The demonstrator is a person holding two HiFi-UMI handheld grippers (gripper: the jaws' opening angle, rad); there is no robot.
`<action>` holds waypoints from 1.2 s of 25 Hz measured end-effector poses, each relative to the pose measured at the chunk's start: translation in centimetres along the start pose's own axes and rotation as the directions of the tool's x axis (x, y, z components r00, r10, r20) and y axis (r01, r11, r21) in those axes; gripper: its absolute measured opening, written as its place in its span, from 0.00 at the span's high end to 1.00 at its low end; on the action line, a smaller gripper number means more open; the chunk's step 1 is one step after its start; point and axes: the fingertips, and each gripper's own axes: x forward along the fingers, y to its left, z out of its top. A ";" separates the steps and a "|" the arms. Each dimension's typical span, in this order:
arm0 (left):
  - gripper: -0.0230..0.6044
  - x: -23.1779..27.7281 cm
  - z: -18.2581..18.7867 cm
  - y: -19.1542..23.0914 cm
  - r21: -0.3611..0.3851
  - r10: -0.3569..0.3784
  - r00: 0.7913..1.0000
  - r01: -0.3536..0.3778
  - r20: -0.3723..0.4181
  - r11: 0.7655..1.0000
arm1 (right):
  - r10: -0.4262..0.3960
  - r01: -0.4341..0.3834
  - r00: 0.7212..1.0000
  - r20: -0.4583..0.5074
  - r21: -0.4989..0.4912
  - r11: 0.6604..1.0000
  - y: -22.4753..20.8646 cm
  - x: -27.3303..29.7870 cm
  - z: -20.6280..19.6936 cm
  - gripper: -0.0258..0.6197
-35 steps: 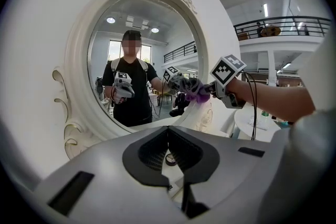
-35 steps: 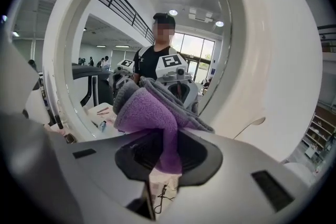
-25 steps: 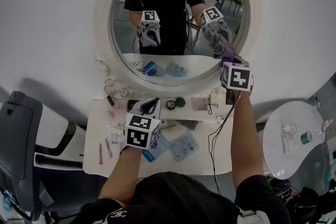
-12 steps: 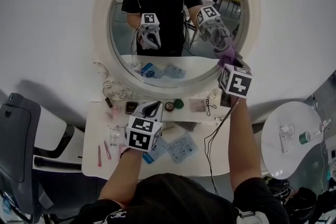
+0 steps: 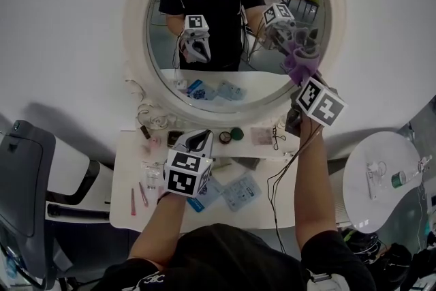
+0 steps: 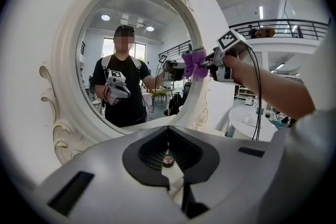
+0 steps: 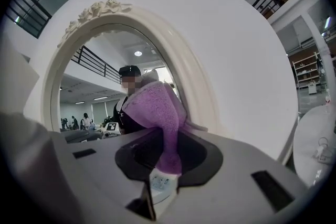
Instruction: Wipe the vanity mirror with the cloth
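The oval vanity mirror [image 5: 134, 24] in its white carved frame hangs on the wall above the vanity table [image 5: 122, 208]. A purple cloth [image 5: 302, 56] is pressed against the lower right of the glass, close to the frame, with my right gripper [image 5: 304, 73] shut on it. In the right gripper view the cloth [image 7: 155, 106] bunches up out of the jaws of that gripper [image 7: 165, 165] against the mirror [image 7: 100, 107]. My left gripper [image 5: 196, 141] hovers low over the table, shut and empty. The left gripper view shows the mirror [image 6: 131, 44], the cloth [image 6: 193, 64] and the left gripper's [image 6: 169, 129] own closed tips.
Small items lie scattered on the table: blue packets [image 5: 240, 191], a green round lid [image 5: 236, 133], pink sticks [image 5: 132, 200] and a black cable [image 5: 281, 177]. A grey chair [image 5: 24, 180] stands at the left, a round white side table [image 5: 381, 180] at the right.
My right gripper has slid the cloth up and a little to the right along the mirror's right side. The left gripper has hardly moved.
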 end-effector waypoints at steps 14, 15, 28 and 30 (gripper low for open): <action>0.95 -1.7 -1.0 2.6 -0.001 0.040 0.999 -0.040 -0.016 0.999 | 0.036 -0.036 0.999 -0.002 -0.024 0.999 6.1 0.8 -1.2 0.84; 0.95 -1.9 -1.1 2.9 -0.002 0.045 0.999 -0.045 -0.016 0.999 | 0.048 -0.048 0.999 -0.003 -0.023 0.999 6.9 0.7 -1.3 0.84; 0.95 -6.0 -2.1 7.0 -0.031 0.136 0.991 -0.136 -0.004 0.990 | 0.110 -0.109 0.994 0.002 -0.095 0.990 15.6 0.5 -3.3 0.84; 0.95 -6.7 -2.4 7.6 -0.036 0.152 0.988 -0.152 -0.005 0.988 | 0.120 -0.119 0.993 0.004 -0.093 0.989 16.8 0.4 -3.4 0.84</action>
